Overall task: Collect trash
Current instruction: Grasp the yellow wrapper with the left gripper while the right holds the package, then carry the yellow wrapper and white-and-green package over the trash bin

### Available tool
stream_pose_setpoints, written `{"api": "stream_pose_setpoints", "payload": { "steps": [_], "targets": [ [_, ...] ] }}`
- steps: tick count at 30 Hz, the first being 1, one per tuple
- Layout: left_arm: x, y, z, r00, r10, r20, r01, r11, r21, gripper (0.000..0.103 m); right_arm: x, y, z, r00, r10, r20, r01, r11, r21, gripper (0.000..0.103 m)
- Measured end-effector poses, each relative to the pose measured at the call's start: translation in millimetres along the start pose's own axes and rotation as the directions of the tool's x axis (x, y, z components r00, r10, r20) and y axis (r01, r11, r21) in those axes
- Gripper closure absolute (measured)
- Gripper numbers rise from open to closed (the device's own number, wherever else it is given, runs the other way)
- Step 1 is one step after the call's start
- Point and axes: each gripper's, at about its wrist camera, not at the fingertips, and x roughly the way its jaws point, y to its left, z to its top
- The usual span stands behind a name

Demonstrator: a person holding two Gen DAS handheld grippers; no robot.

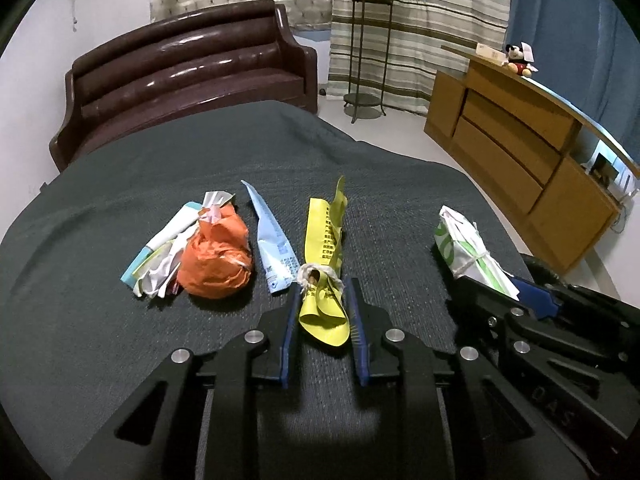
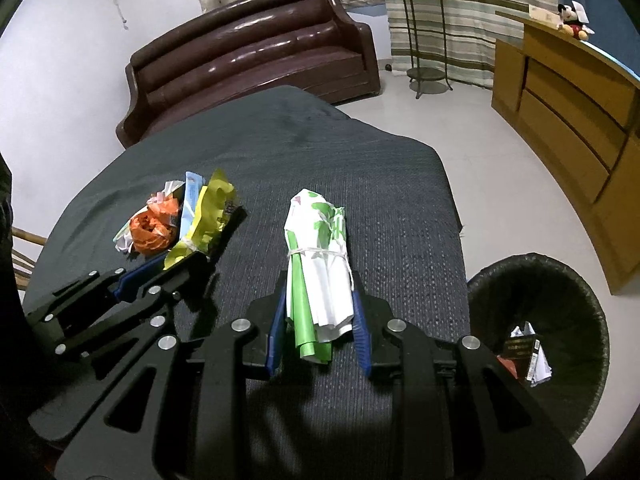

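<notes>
Your left gripper [image 1: 322,300] pinches the yellow bundle [image 1: 326,256] on the grey cloth [image 1: 100,240]; right gripper [image 2: 320,312] clamps the green-white bundle [image 2: 320,264]. Squeeze firm below the ties, lift straight, carry to the bin [image 2: 560,280] beside the table.

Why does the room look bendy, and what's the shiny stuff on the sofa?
Left wrist view: the fisheye lens bends the wooden cabinet into a curve, with dark corners. Right wrist view: window light glares in streaks off the sofa, and the right gripper casts a shadow on the gray cloth.
</notes>
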Motion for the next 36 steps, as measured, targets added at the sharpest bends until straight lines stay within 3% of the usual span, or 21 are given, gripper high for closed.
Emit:
{"api": "stream_pose_setpoints", "payload": {
  "steps": [20,36],
  "targets": [
    [-46.0,-9.1,-18.2,0.997,-0.028,0.065,0.029,1.0,-0.007,0.079,-50.7,-5.0,-19.2,0.994,-0.087,0.069,0.088,0.996,-0.001,0.075],
    [-51.1,-91.0,-18.0,0.985,-0.145,0.093,0.134,0.984,0.12,0.079,-91.7,-80.0,-39.5,0.962,-0.25,0.107,0.242,0.967,0.082,0.075]
  ]
}}
